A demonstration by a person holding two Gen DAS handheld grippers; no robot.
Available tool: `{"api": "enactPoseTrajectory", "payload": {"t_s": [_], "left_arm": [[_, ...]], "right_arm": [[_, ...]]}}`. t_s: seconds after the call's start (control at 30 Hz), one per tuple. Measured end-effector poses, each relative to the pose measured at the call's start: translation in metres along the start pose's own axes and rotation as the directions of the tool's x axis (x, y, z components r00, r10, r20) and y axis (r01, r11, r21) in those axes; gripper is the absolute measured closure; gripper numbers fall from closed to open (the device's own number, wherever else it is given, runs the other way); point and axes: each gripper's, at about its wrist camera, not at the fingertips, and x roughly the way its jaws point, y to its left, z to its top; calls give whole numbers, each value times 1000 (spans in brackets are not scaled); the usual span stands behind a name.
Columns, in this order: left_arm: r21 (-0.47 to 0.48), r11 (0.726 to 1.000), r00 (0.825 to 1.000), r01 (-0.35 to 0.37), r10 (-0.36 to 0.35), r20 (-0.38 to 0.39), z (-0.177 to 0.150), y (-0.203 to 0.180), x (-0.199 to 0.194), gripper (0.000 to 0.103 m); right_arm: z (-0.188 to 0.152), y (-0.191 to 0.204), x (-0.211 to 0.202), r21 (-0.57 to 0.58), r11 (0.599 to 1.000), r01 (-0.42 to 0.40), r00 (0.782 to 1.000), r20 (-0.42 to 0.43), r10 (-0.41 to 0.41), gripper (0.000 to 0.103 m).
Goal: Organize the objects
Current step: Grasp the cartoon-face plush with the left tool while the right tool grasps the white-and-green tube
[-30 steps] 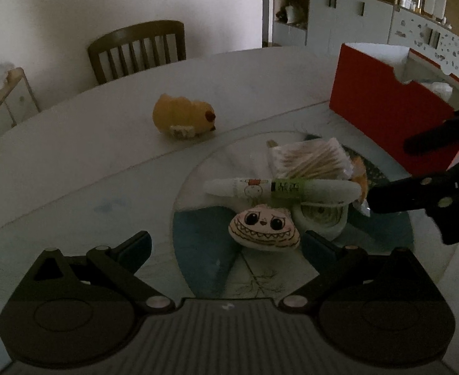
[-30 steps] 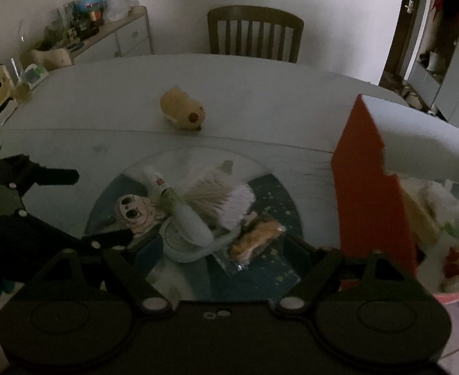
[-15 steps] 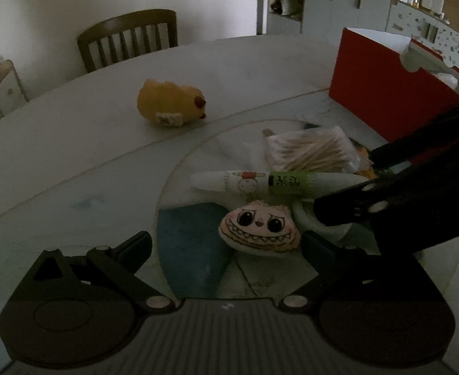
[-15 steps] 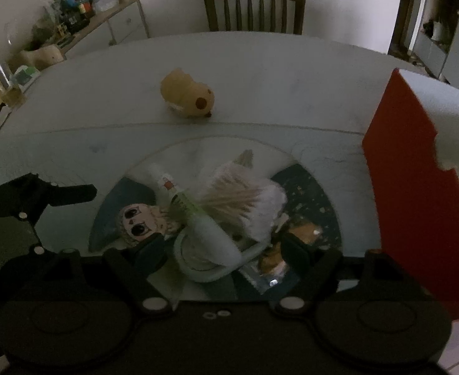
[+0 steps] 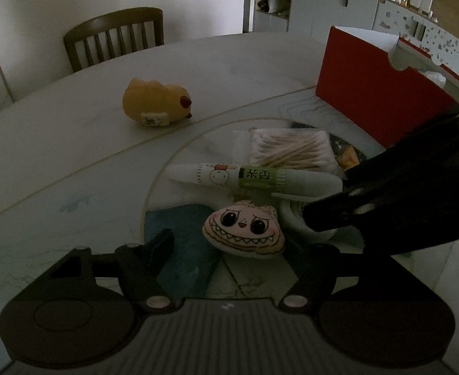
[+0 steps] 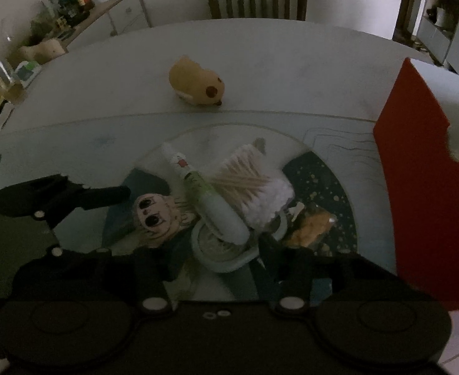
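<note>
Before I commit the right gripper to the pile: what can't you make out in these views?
- Red box contents: both views, hidden by its wall.
- White roll: left view, covered by right gripper; right view, under the tube.
- Orange packet: blurred, label unreadable.
- Right gripper's contact with the pile: unclear, dark and blurred.

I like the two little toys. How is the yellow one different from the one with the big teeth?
The yellow toy is plump and rounded; the toothy toy looks flatter, with big eyes and a zigzag grin drawn on it. The yellow toy sits alone on the bare table, apart from the rest; the toothy toy lies by the pile, next to the tube and cotton swabs. Both are small, and no tool holds either.
</note>
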Motion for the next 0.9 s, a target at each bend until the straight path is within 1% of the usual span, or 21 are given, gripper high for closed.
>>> {"api": "enactPoseTrajectory", "payload": {"t_s": [0.07, 0.17, 0.33, 0.37, 0.43, 0.47, 0.57, 0.63, 0.7, 0.8, 0.9], "left_arm": [[-3, 1000, 1000, -1, 1, 6, 0, 1, -1, 28], [-11, 1000, 1000, 0, 0, 15, 1, 2, -3, 28], [-11, 1000, 1000, -2, 2, 16, 2, 1, -2, 28], [-11, 1000, 1000, 0, 1, 15, 2, 1, -2, 30], [-5, 1000, 1000, 2, -2, 11, 2, 0, -2, 40], [-4, 1000, 1000, 3, -3, 7, 2, 0, -1, 42], [-12, 1000, 1000, 7, -7, 0, 0, 0, 1, 45], [-12, 1000, 1000, 8, -8, 6, 0, -1, 1, 53], [-7, 1000, 1000, 18, -18, 11, 0, -1, 0, 58], [-4, 1000, 1000, 11, -11, 13, -3, -1, -1, 60], [-31, 999, 1000, 16, -16, 10, -7, 5, -6, 60]], "right_arm": [[0, 1, -10, -24, 1000, -6, 1000, 15, 6, 53], [7, 8, -16, -98, 995, 9, 999, 36, -6, 53], [25, 20, 0, -169, 986, 18, 1000, 27, -13, 53], [28, 23, 5, -180, 983, 23, 1000, 23, -19, 54], [31, 27, 14, -191, 981, 22, 1000, 17, -19, 57], [33, 29, 17, -196, 981, 18, 1000, 13, -16, 59], [33, 36, 28, -220, 975, 29, 1000, 4, -29, 61], [33, 35, 31, -216, 976, 28, 1000, 5, -28, 61], [34, 32, 32, -201, 979, 18, 1000, 5, -18, 64], [35, 27, 34, -178, 984, 13, 1000, -8, -15, 71], [35, 23, 35, -173, 985, 4, 1000, -14, -7, 73]]}}
